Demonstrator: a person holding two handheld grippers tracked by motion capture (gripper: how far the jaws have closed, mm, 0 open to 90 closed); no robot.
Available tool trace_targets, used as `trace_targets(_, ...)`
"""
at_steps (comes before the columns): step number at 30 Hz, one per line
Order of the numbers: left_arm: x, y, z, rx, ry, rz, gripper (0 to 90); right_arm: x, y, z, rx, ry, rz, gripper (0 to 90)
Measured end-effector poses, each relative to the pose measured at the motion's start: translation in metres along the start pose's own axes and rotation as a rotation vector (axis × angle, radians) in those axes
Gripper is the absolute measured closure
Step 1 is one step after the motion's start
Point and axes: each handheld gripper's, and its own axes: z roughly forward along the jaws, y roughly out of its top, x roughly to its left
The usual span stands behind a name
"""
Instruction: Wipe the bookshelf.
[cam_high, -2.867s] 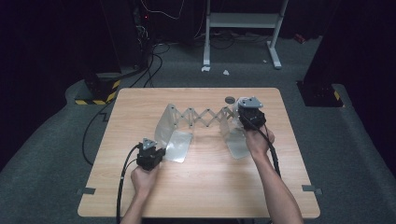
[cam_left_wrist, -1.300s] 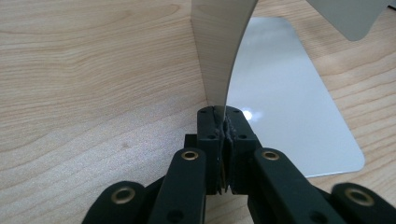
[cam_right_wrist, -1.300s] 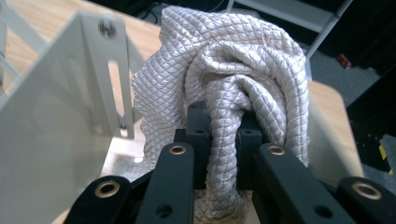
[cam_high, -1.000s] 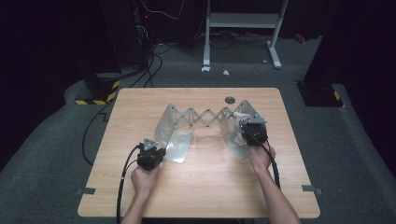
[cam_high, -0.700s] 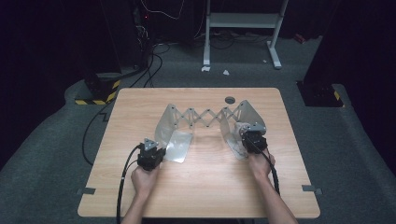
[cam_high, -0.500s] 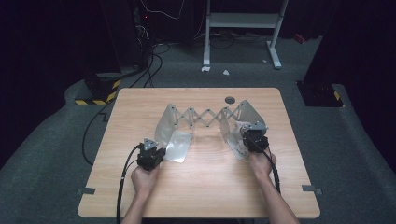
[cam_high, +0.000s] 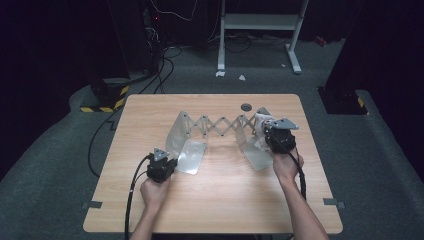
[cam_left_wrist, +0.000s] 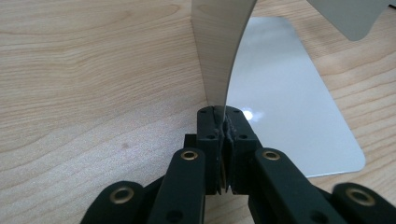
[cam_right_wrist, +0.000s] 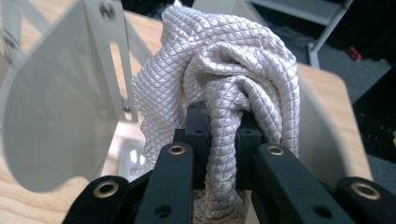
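A wooden table (cam_high: 215, 200) sits mid-frame in the high view, dark floor all around it. Across its upper half stands a metal rack (cam_high: 220, 125) — two curved end plates joined by a zigzag scissor link.

At lower left, the left gripper (cam_high: 161, 167) is clamped on the near edge of the rack's left plate (cam_left_wrist: 219, 51); in the left gripper view its jaws meet tight on the thin upright sheet, with the plate's flat foot lying on the wood to the right.

At right of centre, the right gripper (cam_high: 278, 137) hangs by the rack's right plate (cam_right_wrist: 60, 107). In the right gripper view its jaws squeeze a bundle of white quilted cloth (cam_right_wrist: 224, 79) — the cloth bulges above the jaws, with the right plate just to its left.
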Motion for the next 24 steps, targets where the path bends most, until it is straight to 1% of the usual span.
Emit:
trace_targets(4,0.000,0.000,0.000,0.000,0.000,0.000,85.6,-0.001,0.007,-0.007,-0.027,-0.005,0.003,81.3)
trace_targets(8,0.000,0.000,0.000,0.000,0.000,0.001,85.6,0.001,0.002,-0.006,-0.012,-0.009,-0.002,81.3)
trace_targets(10,0.000,0.000,0.000,-0.001,0.000,0.002,85.6,0.002,-0.008,-0.001,0.015,-0.006,-0.008,81.3)
trace_targets(13,0.000,0.000,0.000,0.000,-0.001,0.003,85.6,0.004,-0.023,0.006,0.035,-0.005,-0.008,81.3)
trace_targets(15,0.000,0.000,0.000,0.000,0.000,0.002,85.6,0.005,-0.034,0.012,0.061,0.006,0.001,81.4)
trace_targets(19,0.000,0.000,0.000,0.001,-0.002,-0.003,85.6,0.006,-0.051,0.022,0.100,0.024,0.023,81.4)
trace_targets(24,0.001,0.000,0.000,0.002,-0.002,-0.003,85.7,0.007,-0.069,0.031,0.148,0.035,0.029,81.4)
